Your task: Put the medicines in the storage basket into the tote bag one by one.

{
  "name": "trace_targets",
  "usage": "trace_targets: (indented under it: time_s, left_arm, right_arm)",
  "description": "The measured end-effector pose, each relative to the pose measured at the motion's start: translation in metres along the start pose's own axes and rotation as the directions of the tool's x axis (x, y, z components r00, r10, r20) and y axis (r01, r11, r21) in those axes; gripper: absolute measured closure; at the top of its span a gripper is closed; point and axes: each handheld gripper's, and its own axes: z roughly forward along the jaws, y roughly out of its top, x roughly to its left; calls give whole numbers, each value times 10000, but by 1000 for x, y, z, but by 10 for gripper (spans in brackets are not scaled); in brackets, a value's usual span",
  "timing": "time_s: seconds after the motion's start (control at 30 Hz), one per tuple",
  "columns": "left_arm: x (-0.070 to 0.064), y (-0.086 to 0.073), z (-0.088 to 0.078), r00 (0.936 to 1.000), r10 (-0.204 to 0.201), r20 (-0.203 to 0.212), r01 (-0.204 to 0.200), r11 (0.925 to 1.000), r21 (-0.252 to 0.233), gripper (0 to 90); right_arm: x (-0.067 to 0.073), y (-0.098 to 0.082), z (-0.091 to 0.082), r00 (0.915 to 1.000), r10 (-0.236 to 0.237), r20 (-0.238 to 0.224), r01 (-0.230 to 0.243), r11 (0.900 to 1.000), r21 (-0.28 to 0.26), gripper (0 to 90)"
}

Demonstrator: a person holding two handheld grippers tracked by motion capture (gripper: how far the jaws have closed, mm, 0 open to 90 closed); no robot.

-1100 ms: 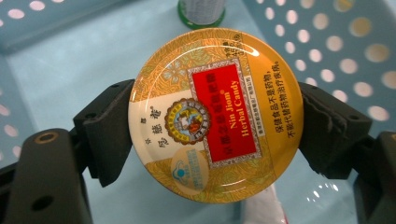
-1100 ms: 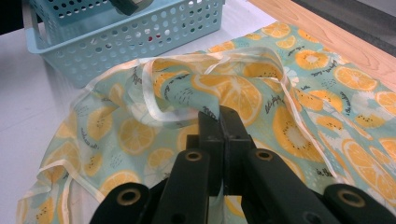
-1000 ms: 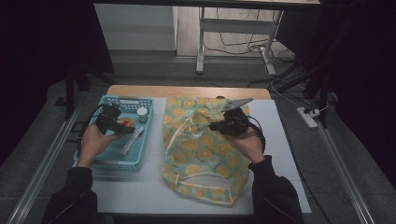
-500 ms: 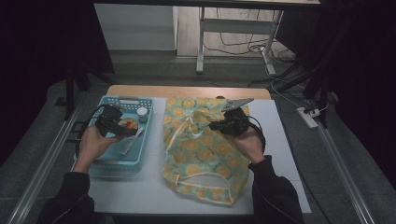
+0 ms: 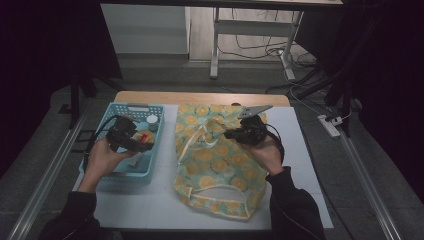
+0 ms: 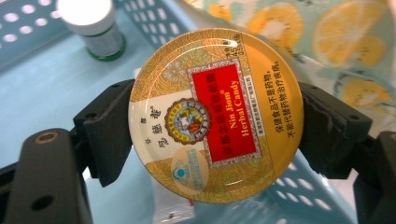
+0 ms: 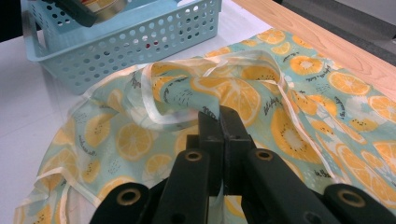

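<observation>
The left hand-held gripper clamps a round candy tin by its rim above the blue basket; stiff, light, glossy (likely slippery). Beside the basket, the right hand-held gripper pinches the soft cloth bag.

Bare table between basket and bag.

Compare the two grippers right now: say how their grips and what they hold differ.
The left gripper stands wide, its jaws clamped on the rim of a round yellow candy tin; the right gripper is pinched nearly flat on the thin orange-print fabric bag. The left gripper is over the blue basket; the right gripper is over the bag on the white table. Both have black jaws and are hand-held.
</observation>
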Motion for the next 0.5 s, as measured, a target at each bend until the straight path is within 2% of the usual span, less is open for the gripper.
trace_targets:
  time_s: [0.5]
  left_arm:
    - [-34,6,-1,9946,761,710,-754,9971,-127,201]
  right_arm:
    - [1,0,1,10000,-32,-13,32,10000,16,891]
